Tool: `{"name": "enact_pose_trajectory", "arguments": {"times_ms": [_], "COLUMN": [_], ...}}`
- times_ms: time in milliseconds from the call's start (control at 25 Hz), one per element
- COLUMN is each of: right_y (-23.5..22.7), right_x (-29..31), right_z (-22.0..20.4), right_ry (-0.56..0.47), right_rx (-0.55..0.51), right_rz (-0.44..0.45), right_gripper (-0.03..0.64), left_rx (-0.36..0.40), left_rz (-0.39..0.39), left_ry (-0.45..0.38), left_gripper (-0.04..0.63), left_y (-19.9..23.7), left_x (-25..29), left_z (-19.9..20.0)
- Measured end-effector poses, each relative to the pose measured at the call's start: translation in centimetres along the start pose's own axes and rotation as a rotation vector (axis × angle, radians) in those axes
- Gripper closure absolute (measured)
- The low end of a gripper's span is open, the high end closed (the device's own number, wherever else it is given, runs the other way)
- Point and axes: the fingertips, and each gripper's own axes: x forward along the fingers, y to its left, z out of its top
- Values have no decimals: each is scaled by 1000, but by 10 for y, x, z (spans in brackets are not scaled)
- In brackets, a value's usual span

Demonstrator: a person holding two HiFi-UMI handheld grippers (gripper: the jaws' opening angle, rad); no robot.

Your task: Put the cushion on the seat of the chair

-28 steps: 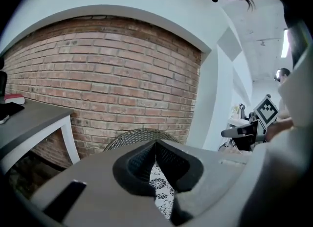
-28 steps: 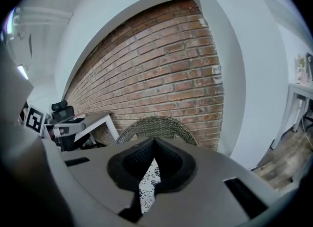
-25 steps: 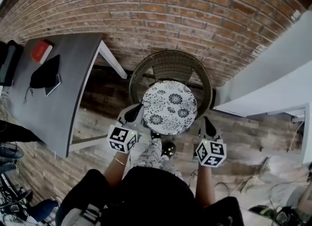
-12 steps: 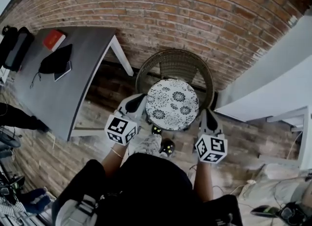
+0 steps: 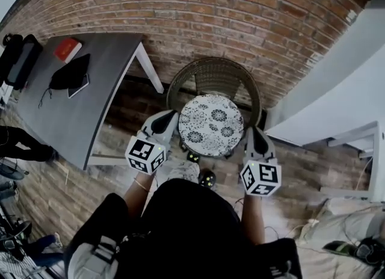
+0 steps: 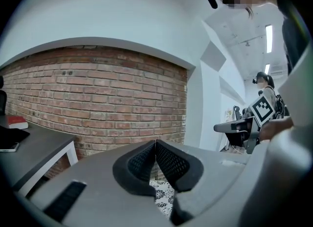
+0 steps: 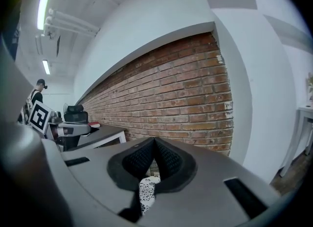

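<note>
Cushion (image 5: 210,125): round, white with a black floral print. Held flat between two grippers, over the seat of the chair (image 5: 213,79); whether it touches the seat cannot be told.

Chair: wicker, rounded back, set against the brick wall (image 5: 240,7), its back just behind the cushion's far edge.

Left gripper (image 5: 173,117): at the cushion's left rim. Fingers (image 6: 166,160) closed together, with printed fabric (image 6: 164,196) pinched beneath them. Marker cube (image 5: 144,153) at the near end.

Right gripper (image 5: 248,133): at the cushion's right rim, opposite the left. Fingers (image 7: 168,157) closed on the cushion's edge (image 7: 146,192). Marker cube (image 5: 260,177) at the near end.

Bench (image 5: 90,121): grey top, white legs, left of the chair and apart from it. It carries a red book (image 5: 66,48), a black pouch (image 5: 67,72) and a phone (image 5: 80,87) at its far left part.

Floor (image 5: 289,163): brick-patterned, under chair and bench.
</note>
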Motion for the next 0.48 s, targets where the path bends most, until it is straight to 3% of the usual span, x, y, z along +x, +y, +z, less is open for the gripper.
{"name": "enact_pose_trajectory", "arguments": {"times_ms": [480], "right_y": [0], "right_x": [-4], "right_z": [-1], "right_ry": [4], "right_rx": [-2], "right_rz": [25], "right_gripper": [618], "left_rx": [-6], "left_rz": [16], "left_ry": [-1], "left_gripper": [589], "left_y": [-2], "left_x": [-7], "left_z": [7]}}
